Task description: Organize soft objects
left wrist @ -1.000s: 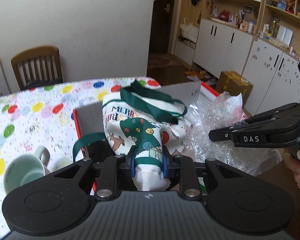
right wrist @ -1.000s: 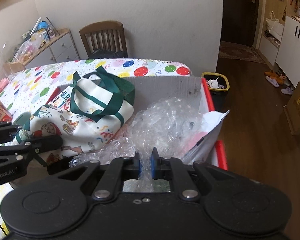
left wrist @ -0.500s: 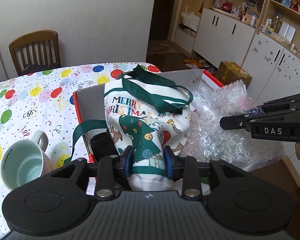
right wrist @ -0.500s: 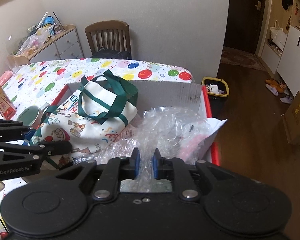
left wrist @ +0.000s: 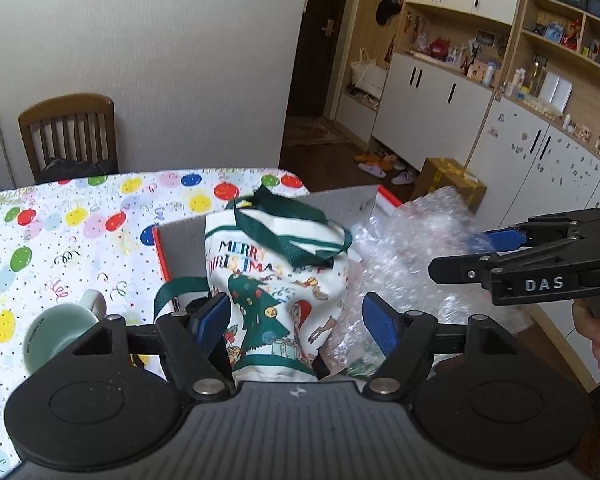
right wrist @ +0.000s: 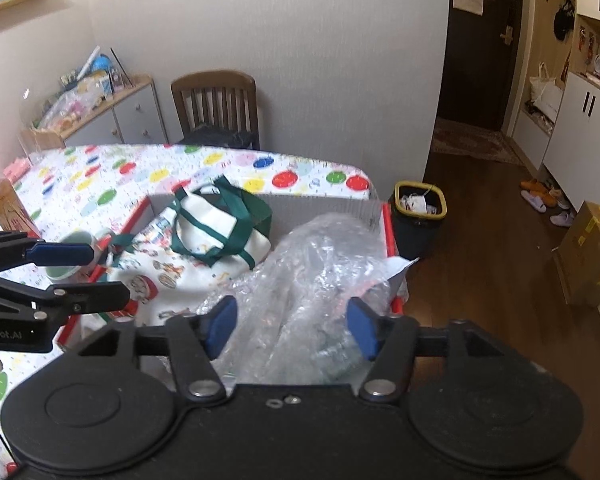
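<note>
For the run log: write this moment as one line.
left claw: opening, around Christmas tote bag | right claw: opening, around bubble wrap | both in box

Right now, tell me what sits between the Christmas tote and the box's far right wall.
A heap of clear bubble wrap fills the stretch between the tote and the box's right wall; the right wrist view shows it best.

Home dining area: wooden chair, table with party-print cloth, white cabinets, slippers by hallway.
</note>
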